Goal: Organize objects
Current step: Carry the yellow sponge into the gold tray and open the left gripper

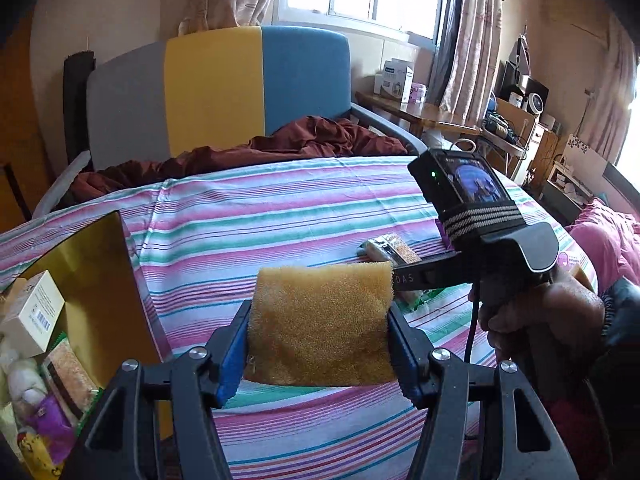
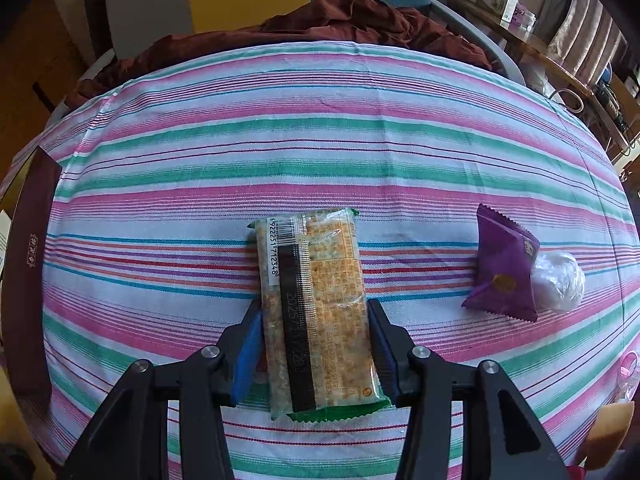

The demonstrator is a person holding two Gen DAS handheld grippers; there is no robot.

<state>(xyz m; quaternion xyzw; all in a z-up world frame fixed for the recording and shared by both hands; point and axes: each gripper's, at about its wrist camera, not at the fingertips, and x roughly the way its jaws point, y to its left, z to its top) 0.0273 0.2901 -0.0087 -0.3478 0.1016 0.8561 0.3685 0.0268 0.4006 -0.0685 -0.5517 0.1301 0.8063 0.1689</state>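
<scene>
- The left hand-held gripper (image 1: 319,350) has a yellow sponge (image 1: 322,326) clamped between its blue pads, carried clear above the striped sheet (image 1: 248,216) on the bed.
- Off to its left stands an open box (image 1: 86,264) with a gold inner wall, and inside it sit a small cream carton (image 1: 34,316), a cracker pack and a purple wrapper.
- The right hand-held gripper (image 2: 316,350) points down at the bed, jaws either side of a snack bar packet (image 2: 316,312); the pads press its long edges, barcode side up.
- That packet lies flat on the sheet, its far end sticking out beyond the fingertips.
- To its right, well apart, lies a purple sachet (image 2: 504,270), touching a small clear plastic wad (image 2: 560,280).
- From the left wrist view, a hand (image 1: 540,320) wraps the right tool's grip, with its little screen (image 1: 472,180) lit.
- A rumpled maroon blanket (image 1: 280,144) lies at the far end of the bed.
</scene>
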